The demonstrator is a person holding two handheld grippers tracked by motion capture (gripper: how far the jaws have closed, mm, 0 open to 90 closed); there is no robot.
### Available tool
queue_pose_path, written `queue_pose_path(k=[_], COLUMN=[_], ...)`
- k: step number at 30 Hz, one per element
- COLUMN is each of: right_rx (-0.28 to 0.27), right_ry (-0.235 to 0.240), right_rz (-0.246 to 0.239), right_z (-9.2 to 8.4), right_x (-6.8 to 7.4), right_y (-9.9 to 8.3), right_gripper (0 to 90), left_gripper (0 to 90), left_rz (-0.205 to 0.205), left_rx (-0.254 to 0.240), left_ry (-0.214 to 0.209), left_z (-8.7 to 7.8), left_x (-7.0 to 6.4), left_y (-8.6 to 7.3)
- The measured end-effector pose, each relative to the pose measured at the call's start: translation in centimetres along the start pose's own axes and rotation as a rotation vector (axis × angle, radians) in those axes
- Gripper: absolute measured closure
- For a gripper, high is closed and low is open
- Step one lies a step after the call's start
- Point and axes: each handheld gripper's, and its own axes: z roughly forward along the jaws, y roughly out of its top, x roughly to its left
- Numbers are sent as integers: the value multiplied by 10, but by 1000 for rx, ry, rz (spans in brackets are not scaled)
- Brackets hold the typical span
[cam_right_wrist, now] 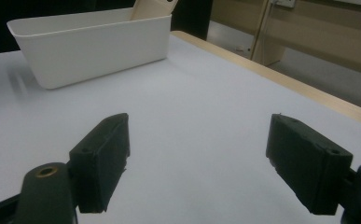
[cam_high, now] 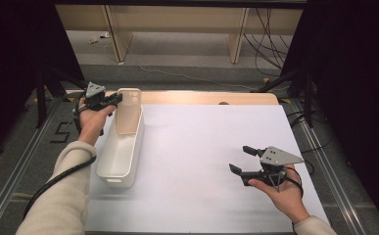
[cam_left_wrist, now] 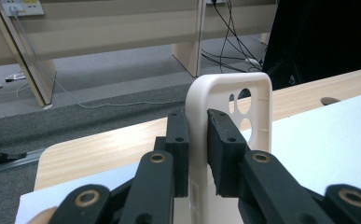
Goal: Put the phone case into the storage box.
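A cream phone case (cam_high: 128,110) with camera cutouts stands upright, its lower end inside the far end of a white rectangular bin (cam_high: 136,147). My left gripper (cam_high: 116,99) reaches it from the left at the table's far left corner. In the left gripper view the two black pads press on the case's side edge (cam_left_wrist: 197,116), so the left gripper (cam_left_wrist: 197,137) is shut on it. My right gripper (cam_high: 239,158) hovers over the white mat at the near right, jaws wide apart with nothing between them (cam_right_wrist: 197,158). The right gripper view shows the bin (cam_right_wrist: 99,46) and the case's tip (cam_right_wrist: 152,8) far off.
A white mat (cam_high: 201,142) covers most of the wooden table (cam_high: 201,98), whose far edge shows bare wood. Beyond it are grey floor, desk legs and loose cables (cam_high: 270,44). Black frames and rails flank both sides.
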Motion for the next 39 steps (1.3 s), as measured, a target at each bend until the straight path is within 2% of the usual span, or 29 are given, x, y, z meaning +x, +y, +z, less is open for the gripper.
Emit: queue_pose_path(k=[39], right_rx=[1], right_ry=[4], right_rz=[1], right_z=[0], right_x=[0], right_y=[0], right_gripper=[228], left_gripper=[757], left_rz=[3], left_rx=[32], left_ry=[18], left_z=[6], left_x=[4], left_y=[-7])
